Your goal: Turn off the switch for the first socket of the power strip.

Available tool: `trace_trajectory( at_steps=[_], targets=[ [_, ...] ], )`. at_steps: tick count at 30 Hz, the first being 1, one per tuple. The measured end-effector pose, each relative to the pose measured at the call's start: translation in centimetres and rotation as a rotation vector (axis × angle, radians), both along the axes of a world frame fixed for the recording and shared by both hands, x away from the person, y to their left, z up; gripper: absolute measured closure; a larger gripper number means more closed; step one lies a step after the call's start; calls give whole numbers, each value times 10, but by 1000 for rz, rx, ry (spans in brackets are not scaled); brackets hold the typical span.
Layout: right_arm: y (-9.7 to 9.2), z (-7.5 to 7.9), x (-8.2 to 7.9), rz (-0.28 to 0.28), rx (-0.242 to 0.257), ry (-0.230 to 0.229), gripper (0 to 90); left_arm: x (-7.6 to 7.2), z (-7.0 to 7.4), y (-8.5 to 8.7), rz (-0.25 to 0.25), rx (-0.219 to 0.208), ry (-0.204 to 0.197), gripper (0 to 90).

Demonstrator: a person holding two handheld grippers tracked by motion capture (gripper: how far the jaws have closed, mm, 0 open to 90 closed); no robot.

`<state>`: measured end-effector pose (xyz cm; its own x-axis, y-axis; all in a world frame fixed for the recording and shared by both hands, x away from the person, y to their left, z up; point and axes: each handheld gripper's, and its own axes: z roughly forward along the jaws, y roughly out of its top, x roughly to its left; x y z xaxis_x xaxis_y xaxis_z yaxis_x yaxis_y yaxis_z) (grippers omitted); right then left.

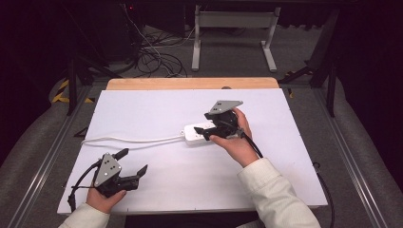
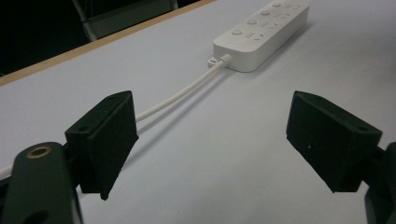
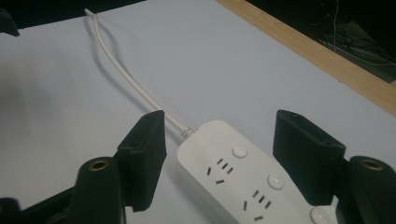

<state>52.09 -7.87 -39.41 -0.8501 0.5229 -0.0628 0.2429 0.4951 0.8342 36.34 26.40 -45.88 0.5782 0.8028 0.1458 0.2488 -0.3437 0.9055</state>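
A white power strip (image 1: 197, 134) (image 2: 264, 32) (image 3: 233, 182) lies flat near the middle of the white table (image 1: 190, 190). Its white cable (image 1: 133, 139) (image 2: 182, 91) (image 3: 121, 70) runs off to the left. My right gripper (image 1: 202, 133) (image 3: 219, 154) is open and hovers over the cable end of the strip. Its jaws stand on either side of the strip, and a gap shows beside the left jaw. My left gripper (image 1: 134, 161) (image 2: 212, 140) rests near the front left of the table, open, with nothing between its jaws, pointing toward the strip.
A wooden strip (image 1: 190, 83) edges the far side of the table. Beyond it are a white frame leg (image 1: 196, 42) and tangled cables (image 1: 157, 57) on the floor. Each gripper trails a black cable (image 1: 78, 183).
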Motion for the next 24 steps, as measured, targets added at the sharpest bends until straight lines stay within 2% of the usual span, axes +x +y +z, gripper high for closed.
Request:
trace_trajectory(
  at_steps=[11,14,17,20,24],
  targets=[
    [-41,0,-30,-27,66,-6,279,0,0,0,6,-3,3,166],
    [-57,-6,-40,-45,97,-5,270,0,0,0,6,-5,5,165],
    [-65,-10,-44,-51,106,-3,268,0,0,0,5,-14,14,165],
    [-82,-19,-54,-65,121,-4,268,0,0,0,4,-14,17,165],
    [-95,-27,-61,-81,143,-3,269,0,0,0,5,-4,8,166]
  ],
)
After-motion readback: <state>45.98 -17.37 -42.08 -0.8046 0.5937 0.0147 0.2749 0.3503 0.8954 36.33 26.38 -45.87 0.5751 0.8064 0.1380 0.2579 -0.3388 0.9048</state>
